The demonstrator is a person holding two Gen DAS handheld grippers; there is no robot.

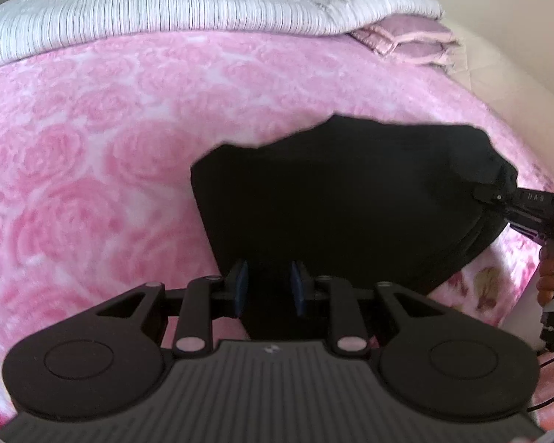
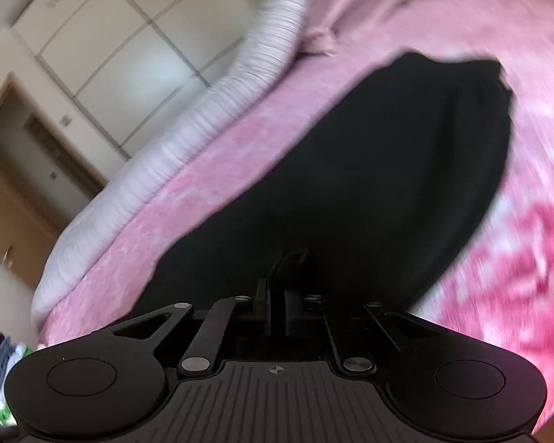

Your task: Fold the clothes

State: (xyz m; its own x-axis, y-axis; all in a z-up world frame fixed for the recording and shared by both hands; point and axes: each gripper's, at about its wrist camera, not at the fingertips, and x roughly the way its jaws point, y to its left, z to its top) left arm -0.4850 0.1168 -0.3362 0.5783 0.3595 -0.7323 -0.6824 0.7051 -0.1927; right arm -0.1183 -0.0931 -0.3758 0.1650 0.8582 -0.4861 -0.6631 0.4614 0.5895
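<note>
A black garment (image 1: 351,199) lies spread on the pink rose-patterned bedcover (image 1: 92,147). My left gripper (image 1: 269,269) is at its near edge. Its blue pads (image 1: 242,284) stand slightly apart with a bunch of the black cloth pinched between them. My right gripper (image 1: 478,195) comes in from the right and clamps the garment's right corner. In the right wrist view the same garment (image 2: 406,166) stretches away, and the right gripper (image 2: 277,288) has its fingers pressed together on a fold of cloth (image 2: 290,258). That view is motion-blurred.
A striped white quilt (image 1: 166,11) and a folded pink blanket (image 1: 406,37) lie along the far side of the bed. The bed's edge drops away at the right, where a hand (image 1: 550,273) holds the right gripper. A wardrobe (image 2: 110,37) and piled clothes (image 2: 0,373) stand beyond.
</note>
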